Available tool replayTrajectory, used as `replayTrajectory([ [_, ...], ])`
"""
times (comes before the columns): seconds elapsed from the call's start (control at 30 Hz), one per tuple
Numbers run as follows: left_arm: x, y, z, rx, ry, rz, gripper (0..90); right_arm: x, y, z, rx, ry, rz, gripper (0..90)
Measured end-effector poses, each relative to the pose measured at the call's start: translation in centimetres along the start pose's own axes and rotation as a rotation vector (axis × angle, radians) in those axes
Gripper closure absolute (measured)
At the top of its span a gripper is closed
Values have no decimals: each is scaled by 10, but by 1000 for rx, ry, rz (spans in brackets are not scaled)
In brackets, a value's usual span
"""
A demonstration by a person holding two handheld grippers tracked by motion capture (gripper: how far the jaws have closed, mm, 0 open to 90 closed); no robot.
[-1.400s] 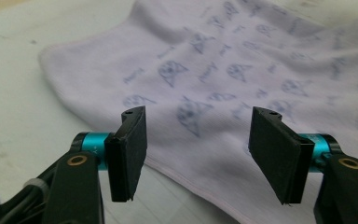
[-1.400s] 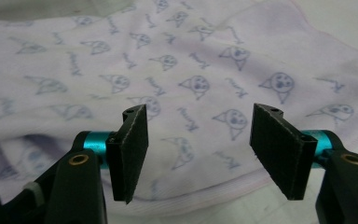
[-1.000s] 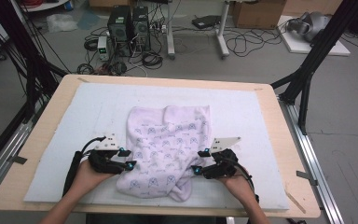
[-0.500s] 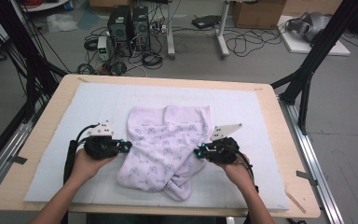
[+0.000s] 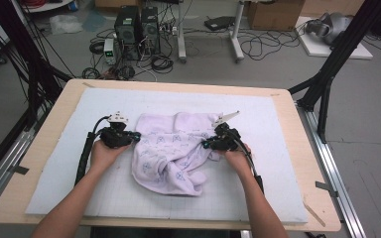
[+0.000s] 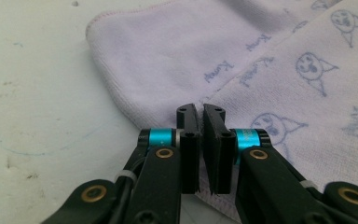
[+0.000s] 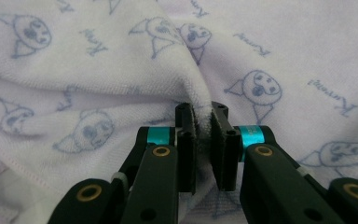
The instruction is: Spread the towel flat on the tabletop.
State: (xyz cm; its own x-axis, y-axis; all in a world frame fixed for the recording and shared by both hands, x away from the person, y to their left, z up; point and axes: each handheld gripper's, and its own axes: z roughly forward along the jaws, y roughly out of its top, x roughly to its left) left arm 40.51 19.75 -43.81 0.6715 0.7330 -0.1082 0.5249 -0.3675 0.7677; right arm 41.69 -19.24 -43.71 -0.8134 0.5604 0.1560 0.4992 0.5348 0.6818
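Observation:
A lilac towel [image 5: 168,156] printed with small cartoon faces lies crumpled on the white mat [image 5: 278,129]. My left gripper [image 5: 135,136] is at the towel's left side. In the left gripper view its jaws [image 6: 200,112] are shut on the towel's hemmed edge [image 6: 279,70]. My right gripper [image 5: 206,145] is at the towel's right side. Its jaws have just been closing, and in the right gripper view they [image 7: 201,112] pinch a raised fold of the towel [image 7: 261,46]. A hand holds each gripper from the near side.
The mat covers a wooden table [image 5: 313,148] with bare mat on all sides of the towel. Black frame legs [image 5: 327,74] stand at the table's right and left. Computers and cables [image 5: 144,29] sit on the floor beyond the far edge.
Both grippers have closed on the towel and moved away from the person toward the table's middle. The towel's near part has been drawn along and bunched up.

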Motion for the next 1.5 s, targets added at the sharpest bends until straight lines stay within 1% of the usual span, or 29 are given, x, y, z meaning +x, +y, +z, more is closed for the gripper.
replayTrajectory([
  [0.07, -1, 1, -4, -3, 3, 12, 825, 0, 0, -1, 0, -7, -3, 782],
  [0.1, -1, 1, -7, -8, 3, 10, 761, 2, 1, -6, -9, -32, -24, 728],
  [0.13, 0, 2, -11, -16, 1, 0, 721, 3, 1, -10, -24, -42, -24, 708],
  [0.17, 0, 2, -16, -29, -1, -9, 721, 3, 1, -10, -24, -42, -24, 708],
  [0.23, -1, 3, -28, -52, -2, -6, 662, 6, 2, -20, -68, -54, -23, 652],
  [0.27, -2, 3, -34, -63, -5, 2, 647, 9, 2, -27, -85, -58, -20, 650],
  [0.3, -5, 3, -42, -73, -6, 13, 634, 13, 2, -32, -106, -57, -27, 635],
  [0.33, -7, 3, -46, -73, -4, 22, 600, 21, 1, -43, -128, -65, -52, 609],
  [0.37, -10, 2, -52, -77, -11, 30, 600, 21, 1, -43, -128, -65, -52, 609],
  [0.5, -28, -3, -68, -93, -52, 66, 555, 39, -4, -55, -165, -42, -88, 598],
  [0.57, -39, -8, -72, -87, -78, 91, 535, 49, -6, -55, -152, -10, -103, 577],
  [0.6, -46, -11, -72, -89, -91, 94, 517, 55, -6, -53, -120, 0, -114, 568],
  [0.63, -52, -15, -72, -91, -107, 98, 487, 61, -5, -50, -100, 6, -134, 568],
  [0.67, -57, -19, -71, -91, -120, 102, 458, 73, -5, -46, -111, 16, -173, 567],
  [0.7, -63, -23, -70, -87, -130, 103, 458, 73, -5, -46, -111, 16, -173, 567],
  [0.73, -67, -27, -69, -87, -144, 106, 442, 78, -5, -42, -123, 23, -187, 568],
  [0.87, -81, -38, -63, -64, -200, 123, 406, 88, -9, -21, -71, 47, -194, 561],
  [0.93, -87, -41, -58, -29, -202, 157, 413, 90, -11, -11, -54, 62, -191, 562],
  [0.97, -88, -42, -55, -13, -201, 168, 443, 90, -12, -6, -42, 60, -194, 564],
  [1.0, -89, -42, -52, 10, -204, 184, 539, 91, -13, 4, -24, 56, -196, 571],
  [1.03, -90, -43, -48, 21, -203, 194, 539, 91, -13, 4, -24, 56, -196, 571],
  [1.07, -90, -43, -45, 34, -197, 205, 606, 92, -13, 8, -7, 56, -194, 579],
  [1.1, -88, -43, -42, 38, -205, 204, 653, 92, -13, 12, -2, 54, -197, 604],
  [1.17, -85, -42, -42, 29, -221, 184, 735, 91, -12, 14, -9, 67, -196, 699],
  [1.23, -80, -41, -44, 19, -247, 164, 781, 93, -11, 14, -2, 80, -232, 823],
  [1.27, -78, -41, -46, 19, -247, 162, 789, 93, -10, 13, -1, 77, -248, 857],
  [1.3, -77, -41, -48, 11, -245, 157, 792, 93, -10, 11, 7, 75, -261, 862],
  [1.4, -74, -39, -57, -8, -243, 160, 792, 90, -13, 3, 5, 92, -250, 869],
  [1.5, -70, -36, -65, -34, -254, 154, 786, 86, -15, -11, -24, 91, -238, 871],
])
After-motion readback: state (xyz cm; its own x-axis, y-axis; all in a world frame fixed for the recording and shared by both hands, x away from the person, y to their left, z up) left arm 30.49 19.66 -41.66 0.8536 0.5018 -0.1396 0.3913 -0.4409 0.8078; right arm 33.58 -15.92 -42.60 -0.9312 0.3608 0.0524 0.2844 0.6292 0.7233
